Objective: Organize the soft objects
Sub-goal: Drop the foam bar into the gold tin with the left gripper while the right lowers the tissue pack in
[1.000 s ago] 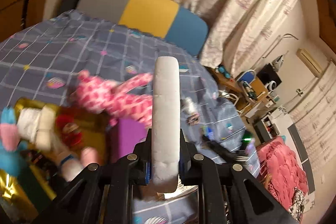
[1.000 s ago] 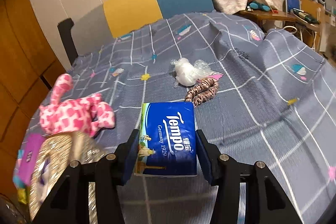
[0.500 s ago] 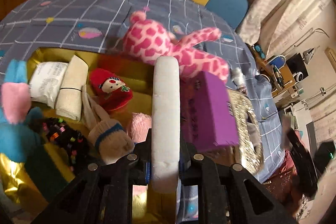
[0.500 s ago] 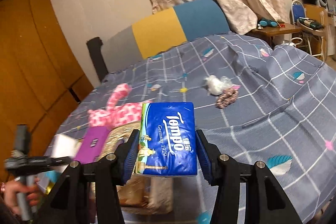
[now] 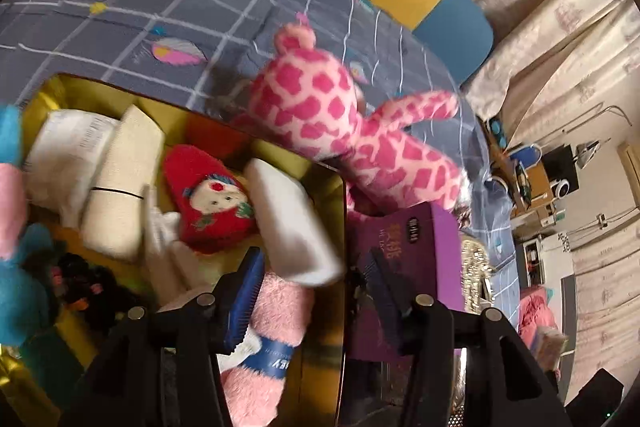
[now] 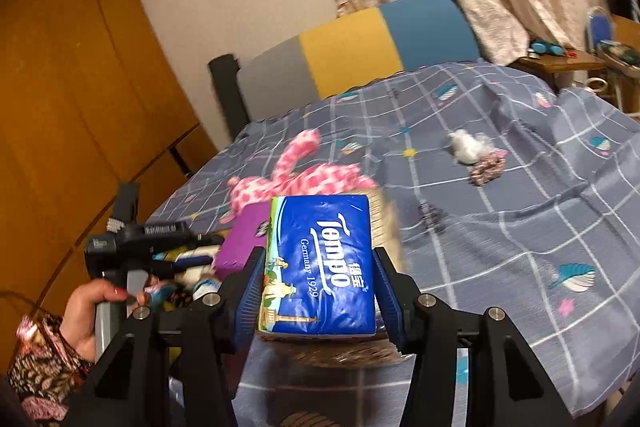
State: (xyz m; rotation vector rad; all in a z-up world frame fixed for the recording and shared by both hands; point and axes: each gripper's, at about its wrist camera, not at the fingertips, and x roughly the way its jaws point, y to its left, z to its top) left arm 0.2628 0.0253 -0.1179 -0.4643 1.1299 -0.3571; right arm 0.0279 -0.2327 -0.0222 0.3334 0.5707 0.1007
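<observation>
My left gripper (image 5: 312,275) is open above a gold box (image 5: 320,367). A white foam pad (image 5: 290,223) tilts free between its jaws and drops toward the box. The box holds a red doll pouch (image 5: 208,203), a pink fuzzy sock (image 5: 264,339), white rolls (image 5: 120,183) and a blue plush (image 5: 12,267). My right gripper (image 6: 318,267) is shut on a blue Tempo tissue pack (image 6: 320,263), held above the bed. A pink spotted plush (image 5: 340,131) lies at the box's far rim; it also shows in the right wrist view (image 6: 296,179).
A purple box (image 5: 404,267) sits right of the gold box, with a glittery basket (image 6: 384,227) beside it. A white plastic wad (image 6: 466,147) and a leopard scrunchie (image 6: 486,169) lie on the grey checked bedspread (image 6: 520,227). A desk (image 6: 560,61) stands beyond the bed.
My left gripper has opened and let go of the white foam pad, which now tips over the box. My right gripper has risen and swung left with the tissue pack.
</observation>
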